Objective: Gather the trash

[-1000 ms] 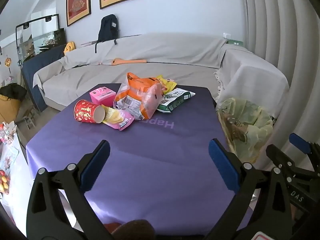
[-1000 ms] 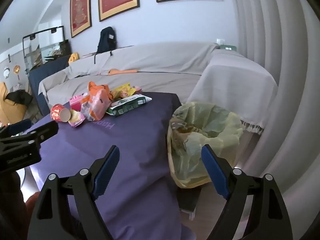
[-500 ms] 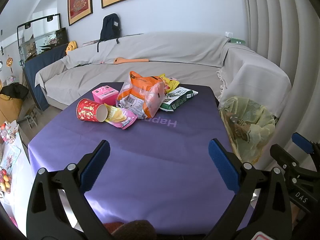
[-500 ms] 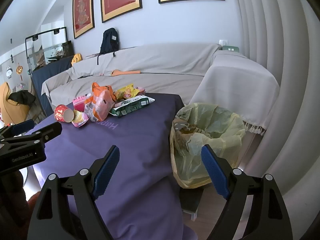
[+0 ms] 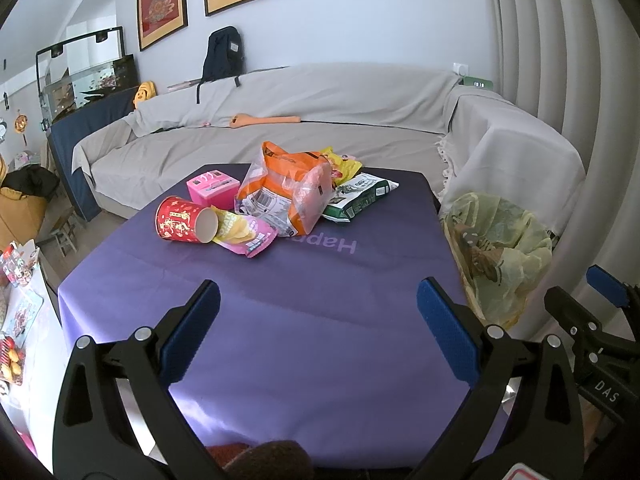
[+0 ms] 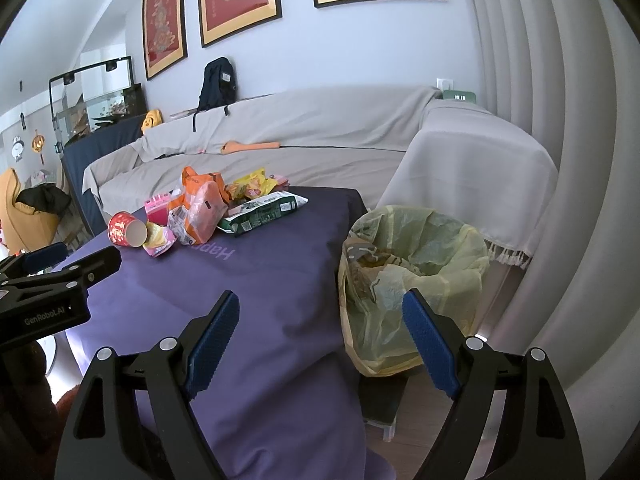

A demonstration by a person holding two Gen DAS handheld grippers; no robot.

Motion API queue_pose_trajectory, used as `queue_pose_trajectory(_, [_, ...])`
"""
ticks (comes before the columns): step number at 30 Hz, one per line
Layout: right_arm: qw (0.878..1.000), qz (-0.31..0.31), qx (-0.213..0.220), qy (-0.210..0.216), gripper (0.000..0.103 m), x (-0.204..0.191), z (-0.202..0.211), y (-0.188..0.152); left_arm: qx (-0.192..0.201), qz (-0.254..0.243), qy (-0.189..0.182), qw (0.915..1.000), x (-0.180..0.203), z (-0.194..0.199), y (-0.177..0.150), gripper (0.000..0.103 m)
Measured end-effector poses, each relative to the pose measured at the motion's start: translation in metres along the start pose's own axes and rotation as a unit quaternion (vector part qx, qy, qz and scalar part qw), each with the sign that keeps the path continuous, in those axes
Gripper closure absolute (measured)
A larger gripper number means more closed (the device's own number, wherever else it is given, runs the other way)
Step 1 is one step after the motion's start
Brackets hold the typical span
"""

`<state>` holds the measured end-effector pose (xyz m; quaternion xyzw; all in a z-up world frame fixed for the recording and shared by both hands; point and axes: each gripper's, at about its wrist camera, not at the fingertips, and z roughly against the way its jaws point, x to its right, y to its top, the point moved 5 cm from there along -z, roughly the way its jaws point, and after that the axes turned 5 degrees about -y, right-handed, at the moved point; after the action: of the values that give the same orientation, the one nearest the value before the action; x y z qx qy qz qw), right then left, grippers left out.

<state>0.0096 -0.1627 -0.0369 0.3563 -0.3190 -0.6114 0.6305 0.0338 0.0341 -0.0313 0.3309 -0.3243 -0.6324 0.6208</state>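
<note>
Trash lies in a pile at the far side of the purple-covered table point(image 5: 304, 320): a red paper cup point(image 5: 185, 220) on its side, a pink chip bag point(image 5: 248, 236), a pink box point(image 5: 213, 189), an orange bag point(image 5: 286, 196), a yellow wrapper point(image 5: 344, 166) and a green packet point(image 5: 360, 196). The pile also shows in the right wrist view, with the cup point(image 6: 126, 229) and orange bag point(image 6: 198, 208). A bin lined with a yellow bag point(image 5: 500, 256) point(image 6: 412, 276) stands right of the table. My left gripper point(image 5: 318, 332) and right gripper point(image 6: 320, 340) are both open and empty, near the table's front edge.
A grey-covered sofa point(image 5: 320, 120) wraps behind and to the right of the table. A fish tank point(image 5: 88, 80) and a black backpack point(image 5: 222, 54) stand at the back left. More clutter lies at the far left point(image 5: 16, 264).
Both grippers have risen and tilted slightly, so the table and pile sit a little lower in view. Both stay open. Nothing on the table has moved.
</note>
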Motion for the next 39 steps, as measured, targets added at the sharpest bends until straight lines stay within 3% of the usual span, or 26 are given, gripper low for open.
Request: queue_pose_trajectory(39, [1.0,-0.005,0.0,-0.001,0.023,0.0041,0.0002,-0.0007,-0.002,0.0,0.002,1.0,0.0022,0.0001,0.002,0.009])
